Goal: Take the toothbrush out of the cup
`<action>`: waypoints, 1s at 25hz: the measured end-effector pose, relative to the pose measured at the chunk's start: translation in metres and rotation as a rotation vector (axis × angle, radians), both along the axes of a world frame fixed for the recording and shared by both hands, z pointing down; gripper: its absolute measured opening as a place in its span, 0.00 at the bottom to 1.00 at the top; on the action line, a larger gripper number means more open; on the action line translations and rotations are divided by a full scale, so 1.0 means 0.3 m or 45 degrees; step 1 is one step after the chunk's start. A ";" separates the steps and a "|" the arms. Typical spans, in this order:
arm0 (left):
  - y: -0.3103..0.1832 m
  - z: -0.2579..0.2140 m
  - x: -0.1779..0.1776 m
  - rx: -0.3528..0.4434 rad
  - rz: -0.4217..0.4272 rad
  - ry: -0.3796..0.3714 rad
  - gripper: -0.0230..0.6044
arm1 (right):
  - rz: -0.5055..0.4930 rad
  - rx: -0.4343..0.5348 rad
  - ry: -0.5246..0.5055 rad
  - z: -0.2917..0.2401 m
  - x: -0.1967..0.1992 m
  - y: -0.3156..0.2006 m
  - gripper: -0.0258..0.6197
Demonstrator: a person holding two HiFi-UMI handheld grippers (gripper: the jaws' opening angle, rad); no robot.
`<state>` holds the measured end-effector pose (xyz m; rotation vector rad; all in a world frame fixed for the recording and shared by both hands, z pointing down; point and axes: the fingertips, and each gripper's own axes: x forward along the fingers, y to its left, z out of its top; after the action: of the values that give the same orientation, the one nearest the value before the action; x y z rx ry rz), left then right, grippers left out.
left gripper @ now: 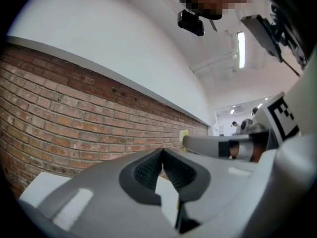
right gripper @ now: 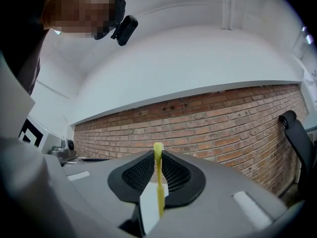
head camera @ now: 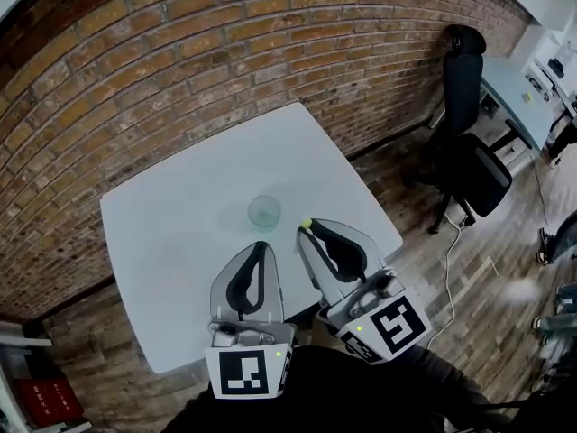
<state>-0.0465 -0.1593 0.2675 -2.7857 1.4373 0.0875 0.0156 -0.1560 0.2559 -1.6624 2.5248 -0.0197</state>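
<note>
Facing a red brick wall [head camera: 180, 61], hovering over a white table [head camera: 171, 242]. Holding the left gripper [head camera: 261, 245] pinched together on nothing. Squeezing tight with the right gripper [head camera: 309, 233], just beside a clear glass cup [head camera: 264, 211] with no brush in it. Gripping the thin yellow-green toothbrush [right gripper: 158, 182] there, already out. Maybe risking a slip if easing the squeeze, or bumping and tipping the cup by swinging too close.

Bright, even indoor light; heavy fisheye edge distortion
</note>
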 end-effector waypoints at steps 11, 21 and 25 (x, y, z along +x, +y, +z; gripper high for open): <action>0.005 -0.028 0.019 0.034 0.030 -0.020 0.05 | -0.001 0.017 -0.020 -0.017 0.007 0.002 0.11; -0.006 -0.022 0.028 0.031 0.014 -0.023 0.05 | -0.029 0.014 -0.020 -0.018 0.007 -0.009 0.11; -0.010 -0.017 0.031 0.021 0.007 -0.025 0.05 | -0.036 0.010 -0.017 -0.016 0.009 -0.014 0.11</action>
<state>-0.0372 -0.1624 0.2624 -2.7695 1.4187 0.0719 0.0183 -0.1604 0.2510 -1.6184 2.5351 -0.0233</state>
